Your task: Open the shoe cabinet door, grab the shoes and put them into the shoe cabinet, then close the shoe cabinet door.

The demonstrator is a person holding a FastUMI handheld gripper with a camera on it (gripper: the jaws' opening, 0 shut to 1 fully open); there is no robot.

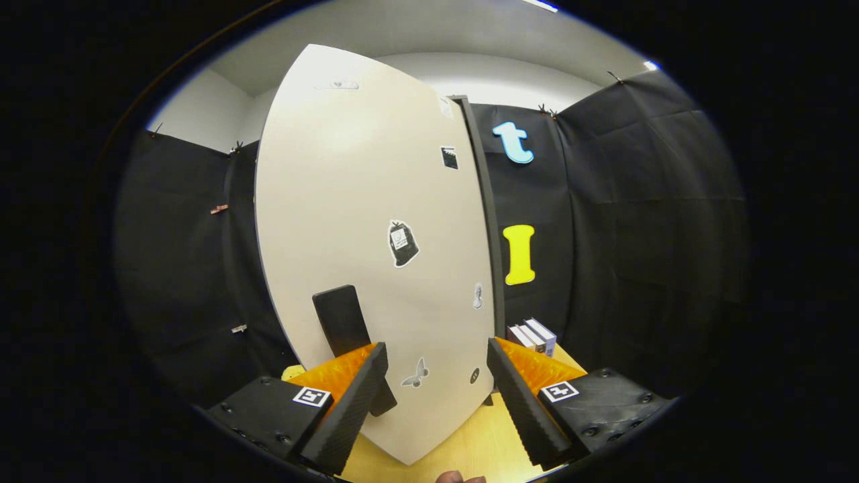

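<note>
the hand-held gripper (436, 376) has its two fingers spread wide, pinching nothing, pointed straight at the tall cream-white shoe cabinet door (362, 221), which fills the space ahead and stands flush with the dark edge strip beside it, so it looks shut. one flat black rectangular handle (343, 320) sits low on the door, just ahead of one finger and partly behind it. no shoes can be seen from here, so this fits either a door waiting to be opened or one closed again with the shoes inside. risk, as a judgement: the handle lies off the gap's middle, so closing here would catch nothing or skid off its edge. counted: one door, one handle, several small stickers, three small white boxes (533, 334) on the pale wooden floor (470, 443).
</note>
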